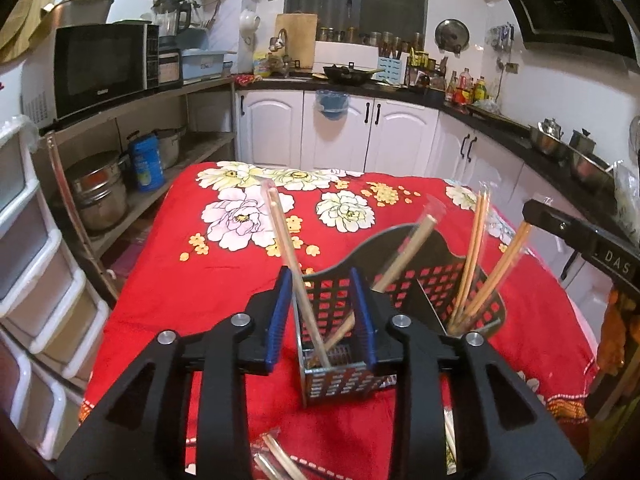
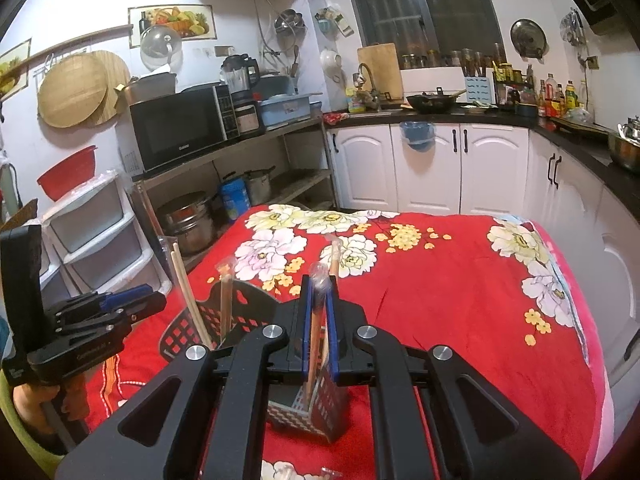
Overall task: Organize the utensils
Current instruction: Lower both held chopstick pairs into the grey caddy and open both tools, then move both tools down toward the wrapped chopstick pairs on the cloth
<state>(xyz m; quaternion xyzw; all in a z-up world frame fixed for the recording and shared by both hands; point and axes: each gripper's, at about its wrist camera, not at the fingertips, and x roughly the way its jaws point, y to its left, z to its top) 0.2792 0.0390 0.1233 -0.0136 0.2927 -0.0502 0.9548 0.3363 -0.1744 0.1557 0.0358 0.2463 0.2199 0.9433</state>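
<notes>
Left gripper: we see our left gripper [image 1: 324, 316], black with blue pads [image 1: 280, 320], standing partly apart above the near left compartment of the black perforated metal utensil caddy [image 1: 400, 280]. A wrapped pair of wooden chopsticks [image 1: 296, 276] runs up between the pads; it lies against the left pad, clear of the right one, so nothing is clamped.

Right gripper: our right gripper [image 2: 320, 332] has its blue pads only narrowly apart, with a clear-wrapped wooden chopstick pair [image 2: 318, 320] between them. From this view we cannot quite tell whether the pads still press on it; they look just clear of it.

Caddy, left compartment: the chopsticks between the left gripper's pads reach down to the caddy's floor, and a second wrapped pair [image 1: 404, 256] leans away from them toward the caddy's back wall.

Caddy, right compartment: several thin wrapped chopsticks [image 1: 476, 260] stand fanned out, tips up.

Caddy itself: it stands upright on the red flowered tablecloth [image 1: 200, 280], near the cloth's front edge.

In front of the caddy: more wrapped chopsticks [image 1: 276, 460] lie flat on the cloth, under the left gripper's body.

Beyond the caddy: white kitchen cabinets [image 1: 340, 136] under a black countertop [image 1: 420, 96], well apart from the caddy.

Left of the caddy: a black microwave [image 1: 100, 64] on a wooden shelf unit [image 1: 160, 100], with white plastic drawers [image 1: 36, 280] nearer us.
</notes>
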